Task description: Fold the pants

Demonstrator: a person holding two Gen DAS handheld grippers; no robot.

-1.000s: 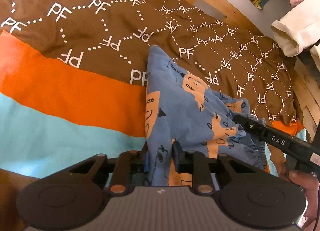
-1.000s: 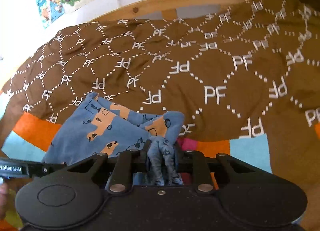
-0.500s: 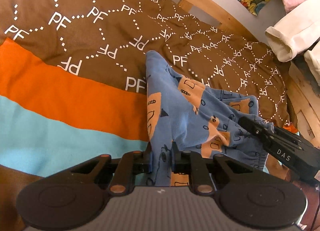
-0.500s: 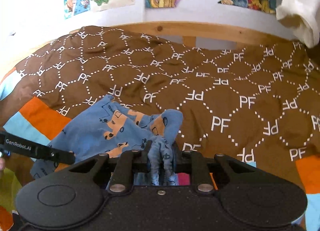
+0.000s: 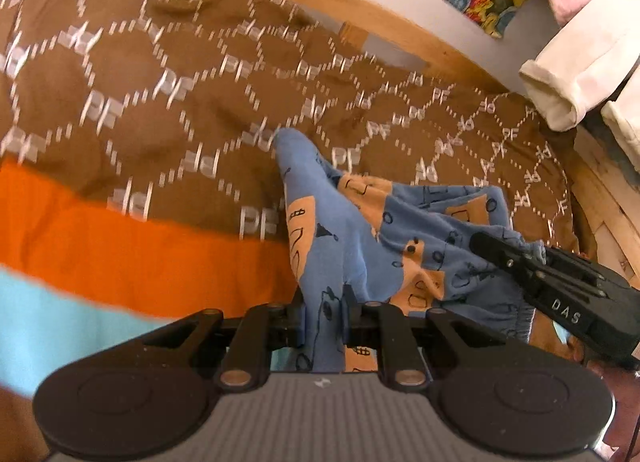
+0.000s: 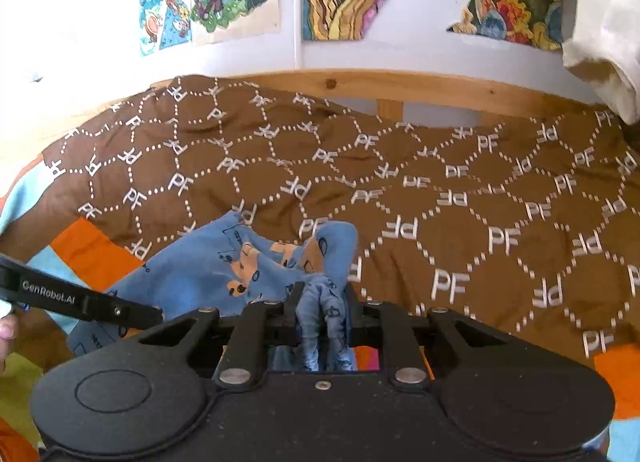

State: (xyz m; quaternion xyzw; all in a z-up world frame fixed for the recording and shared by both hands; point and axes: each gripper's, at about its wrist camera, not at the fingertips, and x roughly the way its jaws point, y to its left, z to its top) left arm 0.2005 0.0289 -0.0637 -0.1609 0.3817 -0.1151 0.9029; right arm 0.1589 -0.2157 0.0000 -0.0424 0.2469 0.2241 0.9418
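The right gripper [image 6: 322,312] pinches a bunched fold of the blue pants [image 6: 208,270], which drape over the brown PF-patterned blanket [image 6: 440,198]. The left gripper [image 6: 154,314] reaches in from the left, touching the fabric.

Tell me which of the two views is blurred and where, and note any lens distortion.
Left wrist view: motion smear across the brown blanket at left, while the pants and left gripper stay sharp. Right wrist view: mostly crisp, slight smear at the right edge; the bed frame bows from fisheye distortion, and the right gripper is clear.
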